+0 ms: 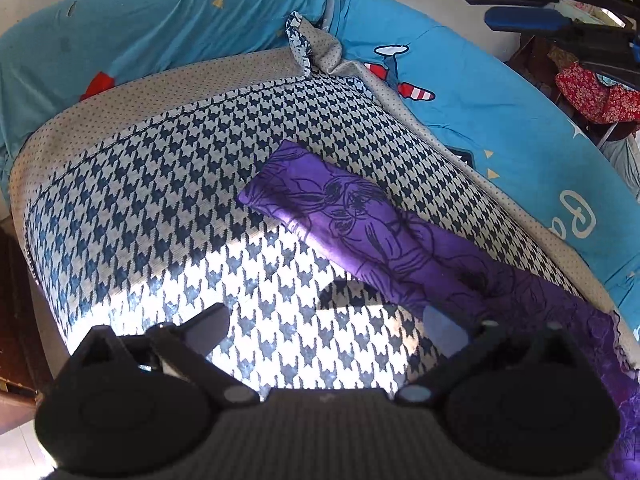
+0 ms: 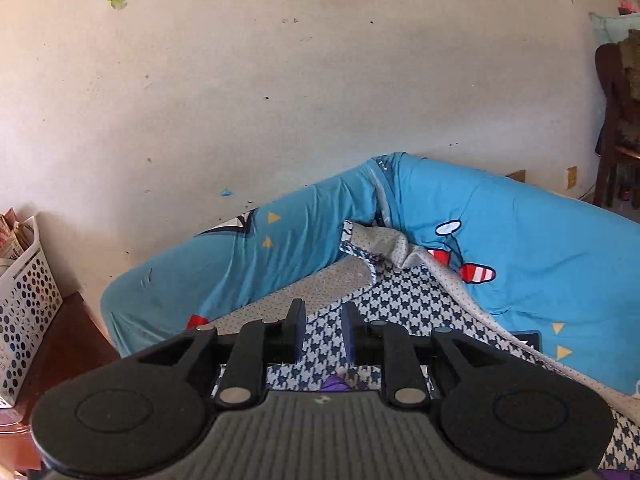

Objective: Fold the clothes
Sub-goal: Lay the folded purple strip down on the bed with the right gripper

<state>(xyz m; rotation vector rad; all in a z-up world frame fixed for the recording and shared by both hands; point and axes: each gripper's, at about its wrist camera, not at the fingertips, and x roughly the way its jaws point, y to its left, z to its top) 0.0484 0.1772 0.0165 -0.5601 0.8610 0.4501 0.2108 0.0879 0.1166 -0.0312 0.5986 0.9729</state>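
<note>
- Through the left wrist camera I look down on a houndstooth blanket point(image 1: 168, 184) spread over the bed; a purple garment point(image 1: 360, 220), folded into a long strip with dark line drawings on it, lies slantwise across the blanket from the middle toward the lower right; sunlight falls in a bright patch on the blanket just in front of the gripper.
- My left gripper point(image 1: 326, 324) hangs with its jaws spread wide and nothing between them; its right-hand finger point(image 1: 444, 324) sits just at the near edge of the purple strip, though I cannot tell whether it touches.
- A blue cartoon-print sheet point(image 1: 500, 100) covers the bed beyond the blanket; the right gripper point(image 1: 532, 4) shows at the top right, well apart from the garment.
- Through the right wrist camera the right gripper point(image 2: 323, 332) is parted only narrowly, holding nothing; only blanket point(image 2: 404, 296) shows through the gap.
- A sliver of the purple garment point(image 2: 336, 383) peeks out just above the gripper body; a pale wall point(image 2: 280, 100) fills the upper view and a white perforated basket point(image 2: 24, 292) stands at the left edge.
</note>
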